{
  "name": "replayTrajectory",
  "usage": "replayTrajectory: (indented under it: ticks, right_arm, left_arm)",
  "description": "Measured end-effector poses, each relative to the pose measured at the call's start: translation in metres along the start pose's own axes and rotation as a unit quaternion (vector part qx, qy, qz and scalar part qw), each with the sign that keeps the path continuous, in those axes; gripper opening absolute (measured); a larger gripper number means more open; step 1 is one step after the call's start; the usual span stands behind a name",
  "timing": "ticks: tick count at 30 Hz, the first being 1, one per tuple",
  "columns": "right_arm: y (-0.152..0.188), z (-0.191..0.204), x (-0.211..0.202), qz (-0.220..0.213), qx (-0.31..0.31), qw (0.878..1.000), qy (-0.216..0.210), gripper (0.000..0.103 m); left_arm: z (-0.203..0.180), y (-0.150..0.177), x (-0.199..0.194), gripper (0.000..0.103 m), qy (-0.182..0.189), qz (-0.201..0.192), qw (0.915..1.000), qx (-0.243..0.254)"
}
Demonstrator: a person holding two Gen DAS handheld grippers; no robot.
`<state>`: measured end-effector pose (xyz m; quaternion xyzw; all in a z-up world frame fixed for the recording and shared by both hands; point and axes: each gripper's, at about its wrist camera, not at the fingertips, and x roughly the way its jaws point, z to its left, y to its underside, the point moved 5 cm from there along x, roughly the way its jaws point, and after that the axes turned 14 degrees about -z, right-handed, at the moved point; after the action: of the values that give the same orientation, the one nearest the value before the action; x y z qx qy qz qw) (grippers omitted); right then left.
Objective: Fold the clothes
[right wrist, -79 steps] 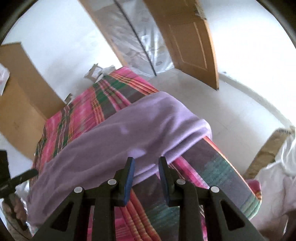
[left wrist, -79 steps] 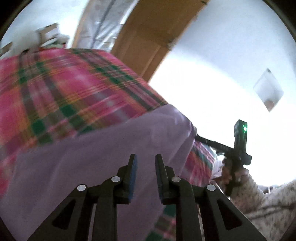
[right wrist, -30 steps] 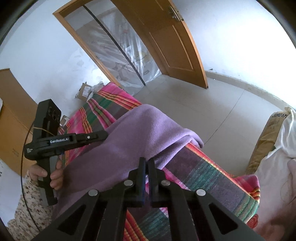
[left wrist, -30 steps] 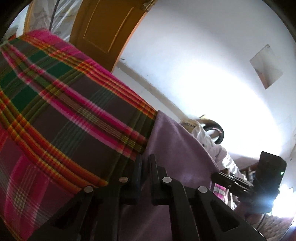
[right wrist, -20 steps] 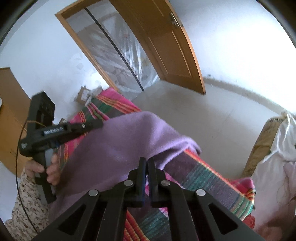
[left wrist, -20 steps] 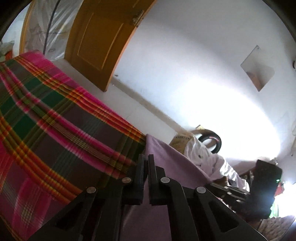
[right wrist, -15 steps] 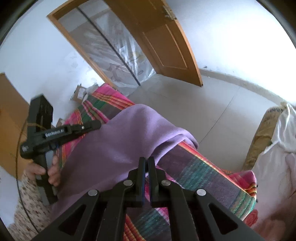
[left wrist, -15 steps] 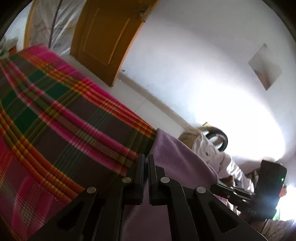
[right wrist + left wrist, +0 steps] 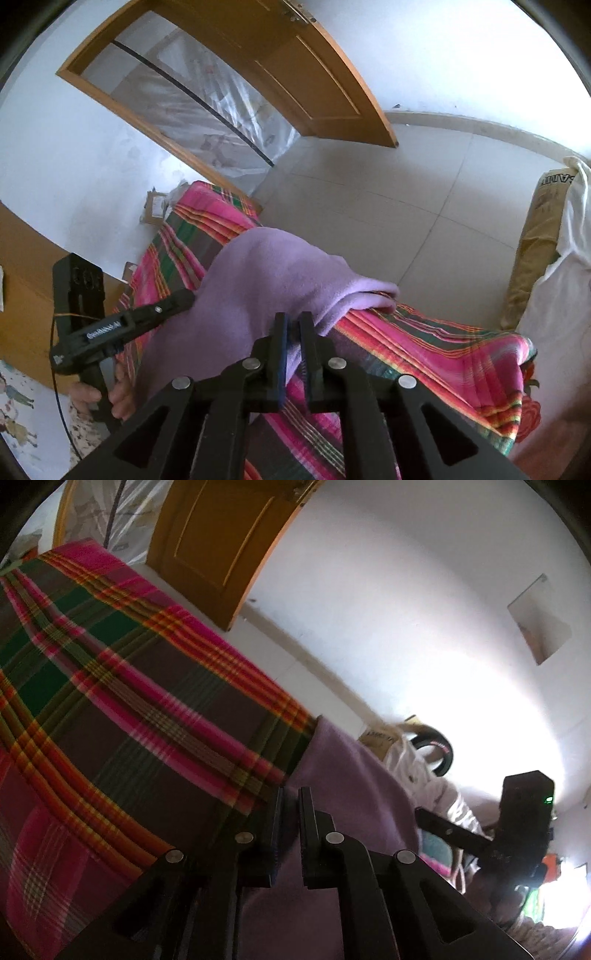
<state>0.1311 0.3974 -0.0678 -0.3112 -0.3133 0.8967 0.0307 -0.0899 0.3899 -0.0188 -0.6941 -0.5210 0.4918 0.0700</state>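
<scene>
Pinching purple garment [image 9: 266,280], right claw [image 9: 291,325], left claw [image 9: 290,801], both raised over plaid blanket [image 9: 129,686]

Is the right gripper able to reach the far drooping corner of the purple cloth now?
Probably not while it stays shut: the right gripper already pinches the purple cloth near its edge. The corner lies unobstructed on the plaid blanket.

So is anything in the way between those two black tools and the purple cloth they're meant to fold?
Nothing visible. The left tool and the right tool each already pinch an edge of the soft purple fleece cloth, which drapes over the pink and green plaid blanket.
</scene>
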Motion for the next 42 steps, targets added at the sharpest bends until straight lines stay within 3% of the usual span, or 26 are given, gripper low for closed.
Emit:
replayTrajectory:
  ticks: [2, 3, 11, 16, 19, 22, 25, 28, 33, 39, 42]
  right_arm:
    - [-0.001, 0.002, 0.001, -0.006, -0.007, 1.0, -0.004, 0.009]
    - [-0.001, 0.003, 0.002, -0.009, -0.011, 1.0, -0.006, 0.002]
    - [-0.002, 0.007, -0.01, -0.041, -0.072, 0.996, 0.04, 0.002]
    - [0.001, 0.005, -0.01, -0.033, -0.096, 0.992, 0.074, 0.002]
    - [-0.005, 0.001, -0.022, -0.051, -0.097, 0.99, 0.087, 0.004]
    - [-0.003, 0.007, -0.034, -0.051, -0.091, 0.993, 0.052, 0.004]
    - [0.007, 0.02, -0.043, -0.047, -0.105, 0.993, 0.024, 0.005]
    - [0.021, 0.033, -0.046, -0.032, -0.12, 0.992, -0.004, 0.007]
    - [0.049, 0.042, -0.043, 0.017, -0.121, 0.992, -0.033, 0.029]
    - [0.068, 0.049, -0.032, 0.052, -0.106, 0.991, -0.055, 0.03]
    - [0.074, 0.055, -0.026, 0.063, -0.098, 0.991, -0.071, 0.03]
  left_arm:
    - [0.001, 0.0, 0.0, 0.007, -0.004, -0.007, 1.0, 0.003]
    - [0.001, 0.0, -0.001, 0.007, -0.008, -0.012, 0.9999, 0.008]
    - [0.007, -0.015, -0.005, 0.001, -0.036, -0.061, 0.9972, 0.024]
    - [0.014, -0.012, -0.011, 0.001, -0.032, -0.056, 0.9979, 0.004]
    - [0.017, -0.009, -0.027, 0.005, -0.026, -0.051, 0.9984, 0.0]
    - [0.022, -0.005, -0.043, 0.017, -0.015, -0.037, 0.9991, -0.015]
    - [0.028, 0.0, -0.053, 0.021, -0.04, -0.024, 0.9989, 0.007]
    - [0.031, 0.011, -0.055, 0.021, -0.059, -0.006, 0.9978, 0.029]
    - [0.025, 0.025, -0.056, 0.021, -0.06, 0.007, 0.9962, 0.062]
    - [0.033, 0.029, -0.058, 0.021, -0.069, 0.018, 0.9952, 0.067]
    - [0.036, 0.03, -0.056, 0.021, -0.055, 0.016, 0.9973, 0.045]
